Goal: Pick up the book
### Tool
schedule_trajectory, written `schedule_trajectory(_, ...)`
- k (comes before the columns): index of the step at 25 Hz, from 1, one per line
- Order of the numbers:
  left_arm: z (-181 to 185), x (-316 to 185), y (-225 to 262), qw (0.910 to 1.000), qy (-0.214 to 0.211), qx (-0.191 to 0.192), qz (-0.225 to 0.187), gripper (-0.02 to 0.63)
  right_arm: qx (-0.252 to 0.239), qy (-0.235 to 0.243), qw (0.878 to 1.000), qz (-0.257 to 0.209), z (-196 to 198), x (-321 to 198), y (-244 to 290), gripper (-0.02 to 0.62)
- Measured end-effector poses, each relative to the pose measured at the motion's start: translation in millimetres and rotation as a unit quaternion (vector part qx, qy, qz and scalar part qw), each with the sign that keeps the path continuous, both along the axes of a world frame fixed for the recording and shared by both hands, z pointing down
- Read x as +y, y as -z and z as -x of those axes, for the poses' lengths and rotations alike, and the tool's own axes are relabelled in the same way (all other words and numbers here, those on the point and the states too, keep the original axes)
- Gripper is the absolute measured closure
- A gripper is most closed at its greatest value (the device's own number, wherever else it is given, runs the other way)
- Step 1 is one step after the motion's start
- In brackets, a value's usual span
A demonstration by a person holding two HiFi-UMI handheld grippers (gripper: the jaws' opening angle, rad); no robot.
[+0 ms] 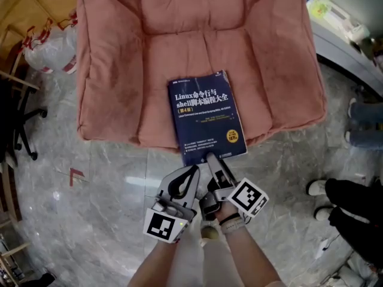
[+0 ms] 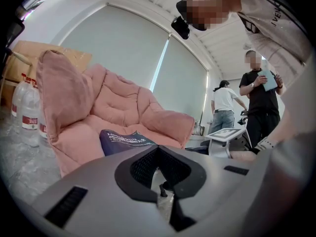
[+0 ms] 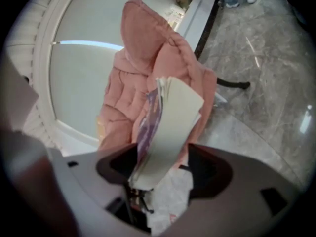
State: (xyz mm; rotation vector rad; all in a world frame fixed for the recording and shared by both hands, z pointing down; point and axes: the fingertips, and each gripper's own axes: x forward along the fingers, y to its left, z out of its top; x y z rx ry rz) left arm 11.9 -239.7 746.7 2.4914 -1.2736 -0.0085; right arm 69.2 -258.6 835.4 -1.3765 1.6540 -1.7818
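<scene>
A dark blue book (image 1: 206, 115) is carried cover-up on the pink cushioned seat (image 1: 119, 70), at the middle of its front edge, one end overhanging the marble floor (image 1: 108, 178).

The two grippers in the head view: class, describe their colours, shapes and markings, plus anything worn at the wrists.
The left gripper and the right gripper both have light grey bodies with curved jaws lined in black. Each carries a white cube printed with black square markers. No sleeves show; a dark wristband circles the right wrist.
</scene>
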Motion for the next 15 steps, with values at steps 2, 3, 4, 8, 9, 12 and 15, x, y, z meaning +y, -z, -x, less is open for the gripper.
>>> schedule_trajectory(2,0,-1,-1,1.0,0.001,0.001,0.0,0.591,-0.01,-0.01,1.0,0.015,-1,0,-4,0.293)
schedule_trajectory(3,1,-2,-2,1.0,0.0,0.001,0.001,0.591,-0.014,-0.014,1.0,0.022,-1,0,-6,0.293)
schedule_trajectory(4,1,-2,-3,1.0,0.0,0.0,0.001,0.591,-0.017,-0.015,0.999,0.026,-1,0,-8,0.293)
schedule_trajectory(8,2,-6,-7,1.0,-0.001,-0.001,0.004,0.591,-0.02,-0.005,1.0,0.016,2,-6,-10,0.293)
schedule_trajectory(9,2,-6,-8,1.0,-0.002,-0.001,0.004,0.591,-0.02,-0.004,1.0,0.013,3,-8,-10,0.293)
schedule_trajectory(12,3,-9,-10,1.0,-0.003,-0.001,0.002,0.591,-0.032,-0.01,0.999,0.011,5,-13,-11,0.293)
schedule_trajectory(15,4,-11,-11,1.0,-0.004,-0.002,0.002,0.591,-0.036,-0.011,0.999,0.013,7,-16,-12,0.295)
